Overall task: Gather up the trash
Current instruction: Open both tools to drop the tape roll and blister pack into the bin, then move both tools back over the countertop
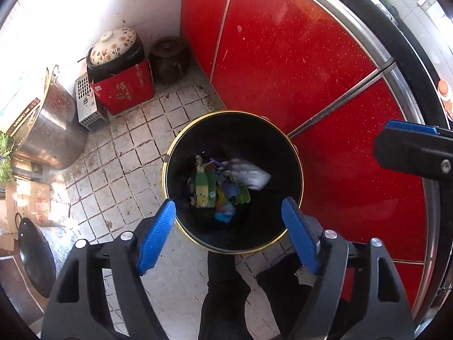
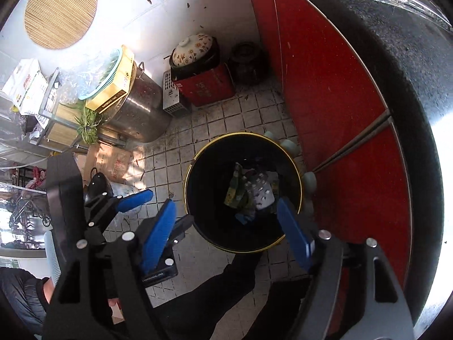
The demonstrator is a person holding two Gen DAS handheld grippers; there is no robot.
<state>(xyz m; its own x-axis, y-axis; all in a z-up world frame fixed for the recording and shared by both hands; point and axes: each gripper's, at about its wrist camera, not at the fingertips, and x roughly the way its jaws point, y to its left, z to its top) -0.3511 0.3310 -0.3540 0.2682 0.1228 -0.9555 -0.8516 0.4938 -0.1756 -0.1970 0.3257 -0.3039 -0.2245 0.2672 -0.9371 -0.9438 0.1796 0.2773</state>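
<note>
Both the left gripper (image 1: 228,218) and the right gripper (image 2: 226,218) point steeply downward side by side, blue-padded jaws spread wide with nothing between them.

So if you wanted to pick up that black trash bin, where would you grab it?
Probably the gold rim of the bin, coming straight down from above. It stands upright with its top open, so one finger could slip inside the thin wall and one outside.
</note>
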